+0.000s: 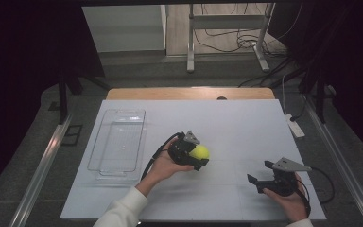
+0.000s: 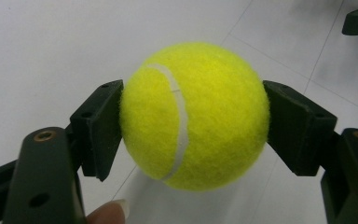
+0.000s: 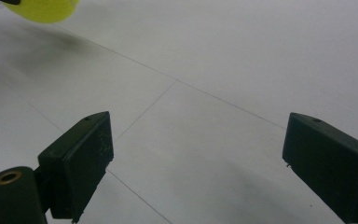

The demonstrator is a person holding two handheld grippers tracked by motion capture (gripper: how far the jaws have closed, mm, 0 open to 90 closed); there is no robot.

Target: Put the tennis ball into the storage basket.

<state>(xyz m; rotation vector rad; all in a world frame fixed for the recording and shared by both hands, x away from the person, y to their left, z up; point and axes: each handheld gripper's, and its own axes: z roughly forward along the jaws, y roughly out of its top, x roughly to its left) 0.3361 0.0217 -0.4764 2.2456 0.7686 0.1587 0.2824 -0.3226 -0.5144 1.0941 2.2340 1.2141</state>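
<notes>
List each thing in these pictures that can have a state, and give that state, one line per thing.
left gripper: shut on the tennis ball, held above the table.
tennis ball: clamped between both pads, off the surface.
right gripper: open, nothing between its jaws.
clear tray: empty, flat on the table's left side.
table: covered by a white sheet.

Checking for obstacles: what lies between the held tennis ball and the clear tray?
Only bare white table and the left gripper with its hand separate tennis ball from tray, per the high view.

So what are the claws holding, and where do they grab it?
The left claw squeezes the yellow tennis ball by its two opposite sides. The right claw is open, holding nothing.
</notes>
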